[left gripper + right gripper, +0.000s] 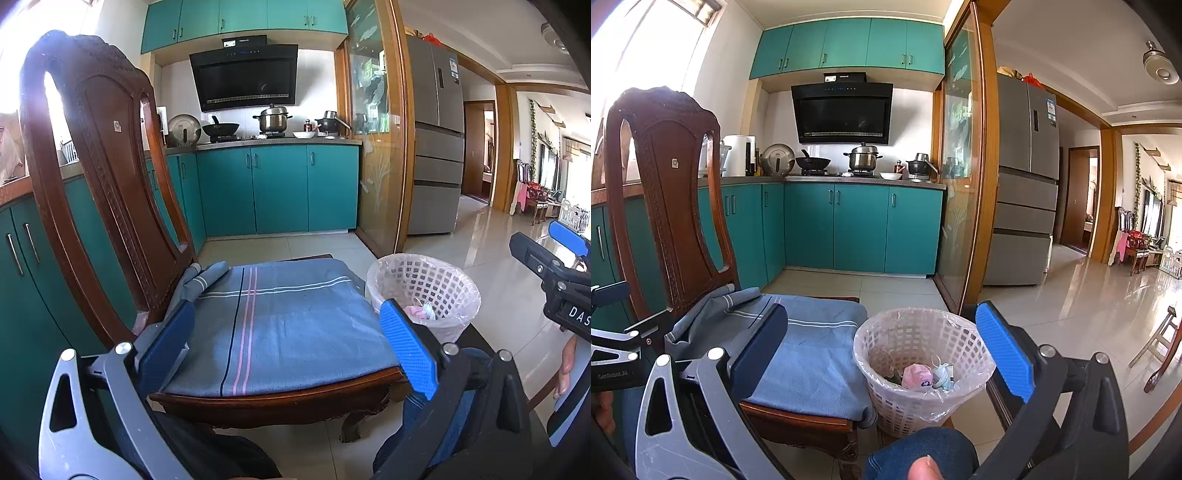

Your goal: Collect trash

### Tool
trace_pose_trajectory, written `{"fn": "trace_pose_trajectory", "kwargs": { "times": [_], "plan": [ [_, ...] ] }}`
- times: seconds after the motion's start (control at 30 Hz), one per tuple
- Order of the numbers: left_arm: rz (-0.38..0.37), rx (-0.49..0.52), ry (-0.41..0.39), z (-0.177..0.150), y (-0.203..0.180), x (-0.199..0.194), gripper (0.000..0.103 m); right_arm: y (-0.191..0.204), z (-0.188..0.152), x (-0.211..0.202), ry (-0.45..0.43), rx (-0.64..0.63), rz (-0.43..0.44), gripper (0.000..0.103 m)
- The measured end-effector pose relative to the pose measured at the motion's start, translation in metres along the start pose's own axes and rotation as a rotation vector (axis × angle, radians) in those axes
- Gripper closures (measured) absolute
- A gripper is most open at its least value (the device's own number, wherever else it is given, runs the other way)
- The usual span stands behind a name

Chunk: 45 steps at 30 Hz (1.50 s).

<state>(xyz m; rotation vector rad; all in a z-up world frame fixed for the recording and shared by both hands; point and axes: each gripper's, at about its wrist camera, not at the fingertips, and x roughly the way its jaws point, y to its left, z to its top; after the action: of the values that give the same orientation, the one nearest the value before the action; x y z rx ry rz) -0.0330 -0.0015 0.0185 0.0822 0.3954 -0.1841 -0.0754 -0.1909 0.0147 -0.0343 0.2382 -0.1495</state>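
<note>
A white lattice trash basket (916, 354) with a clear plastic liner stands on the floor to the right of a wooden chair (672, 206). It holds a pink wrapper (916, 374), a pale blue crumpled piece (943, 373) and something green. The basket also shows in the left wrist view (424, 288). My right gripper (882, 350) is open and empty above the chair's right edge and the basket. My left gripper (291, 347) is open and empty over the chair's blue striped cushion (280, 317). The right gripper shows at the right edge of the left wrist view (554, 266).
Teal kitchen cabinets (857, 229) and a stove with pots (862, 157) stand behind. A glass sliding door (960, 177) and grey fridge (1027, 184) are to the right. Tiled floor (1089, 295) stretches right to a living room. My knee in jeans (923, 454) is below.
</note>
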Motion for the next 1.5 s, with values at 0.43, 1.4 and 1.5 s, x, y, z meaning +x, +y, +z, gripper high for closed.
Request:
{"fn": "trace_pose_trajectory", "kwargs": {
  "times": [0.43,1.4,1.5],
  "plan": [
    [-0.005,0.003,0.012,0.0,-0.003,0.004,0.003,-0.001,-0.003,0.002,0.014,-0.011,-0.005,0.003],
    [0.006,-0.015,0.103,-0.009,-0.003,0.036,0.003,0.001,-0.012,0.027,0.083,-0.023,0.014,0.003],
    [0.035,-0.005,0.158,-0.019,0.001,0.063,0.003,0.005,-0.012,0.032,0.11,-0.015,0.047,0.003]
  ]
}}
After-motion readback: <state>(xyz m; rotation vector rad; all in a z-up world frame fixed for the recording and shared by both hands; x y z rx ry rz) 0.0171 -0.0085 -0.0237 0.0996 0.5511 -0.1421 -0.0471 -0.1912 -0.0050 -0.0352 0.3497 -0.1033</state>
